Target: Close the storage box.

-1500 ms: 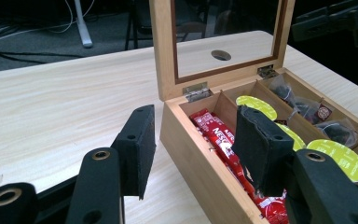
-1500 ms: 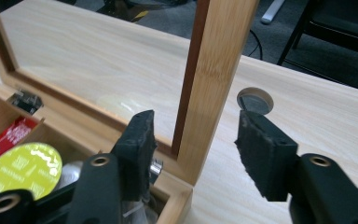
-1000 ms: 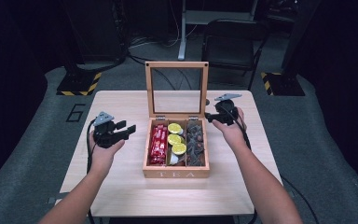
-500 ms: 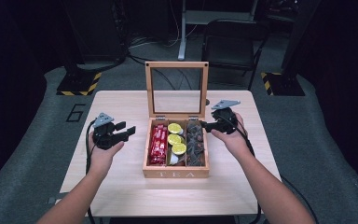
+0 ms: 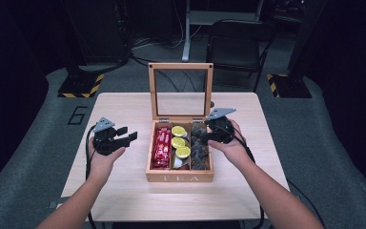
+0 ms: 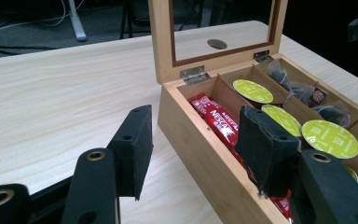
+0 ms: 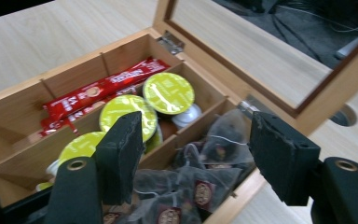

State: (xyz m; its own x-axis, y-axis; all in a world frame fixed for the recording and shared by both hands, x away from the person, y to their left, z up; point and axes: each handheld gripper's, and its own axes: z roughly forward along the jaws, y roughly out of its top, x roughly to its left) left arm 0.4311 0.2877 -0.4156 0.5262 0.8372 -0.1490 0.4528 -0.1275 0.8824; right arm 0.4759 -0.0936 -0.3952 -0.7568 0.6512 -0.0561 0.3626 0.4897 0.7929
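Dark tea bags (image 7: 200, 186) lie just below your right gripper (image 7: 200, 158); its jaws, apart and just opening, should straddle one bag.

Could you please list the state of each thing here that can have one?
Tea box: open, lid upright.
Red sachets: lying in the left compartment.
Green-topped pods: in the middle compartment.
Tea bags: piled in the right compartment.
Left claw: open, empty.
Right claw: open, empty, over the tea bags.
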